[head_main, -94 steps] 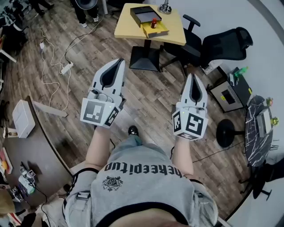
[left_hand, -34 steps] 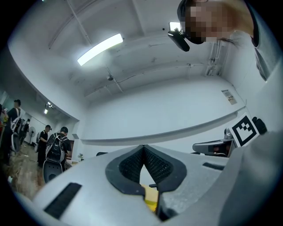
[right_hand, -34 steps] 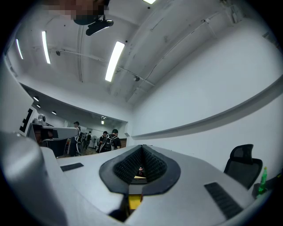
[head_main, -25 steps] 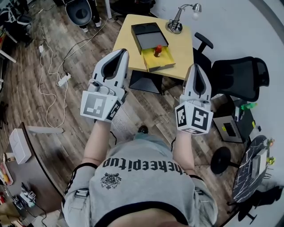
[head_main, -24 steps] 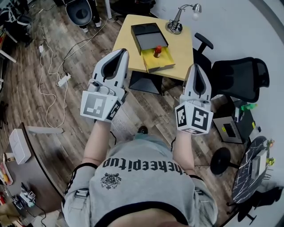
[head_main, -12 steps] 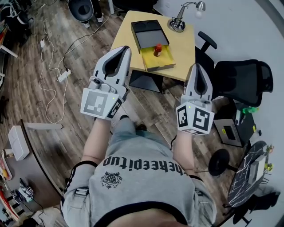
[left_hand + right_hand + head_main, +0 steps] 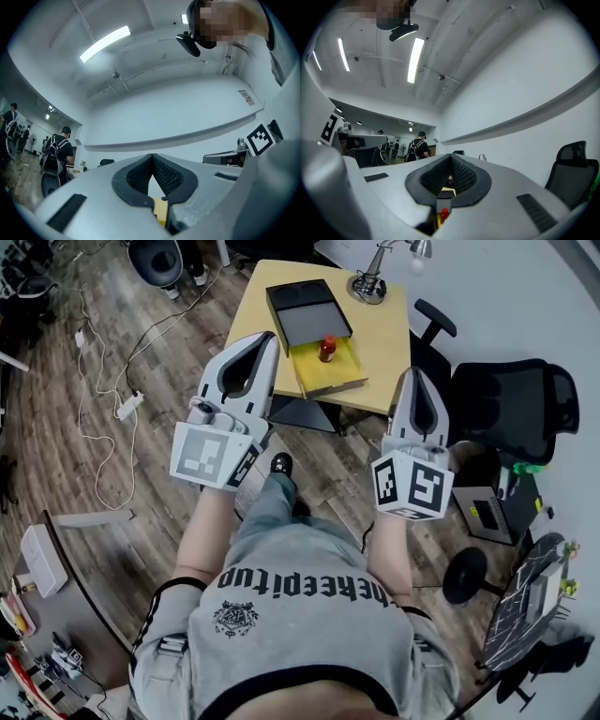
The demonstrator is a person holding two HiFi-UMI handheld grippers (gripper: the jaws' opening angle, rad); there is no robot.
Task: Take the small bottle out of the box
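Far ahead on a yellow table (image 7: 382, 334), a small bottle (image 7: 327, 348) with a red cap stands upright in an open yellow box (image 7: 323, 371). The box's black lid (image 7: 300, 307) lies just behind it. My left gripper (image 7: 266, 337) is raised in the air short of the table's near left edge, jaws shut and empty. My right gripper (image 7: 413, 375) hangs level with the table's near right corner, also shut and empty. In the right gripper view the tiny bottle (image 7: 450, 179) shows through the hollow below the closed tips (image 7: 451, 156). The left gripper view shows closed tips (image 7: 152, 155).
A desk lamp (image 7: 368, 279) stands at the table's far right corner. Black office chairs (image 7: 511, 404) crowd the right side, with a stool (image 7: 463, 575) and a dark case (image 7: 487, 507) nearer. Cables and a power strip (image 7: 125, 407) lie on the wood floor at left. People (image 7: 58, 152) stand far off.
The table with the box and bottle has come nearer and shifted slightly left in view. The person's leg has stepped forward. Both grippers stay raised and shut.
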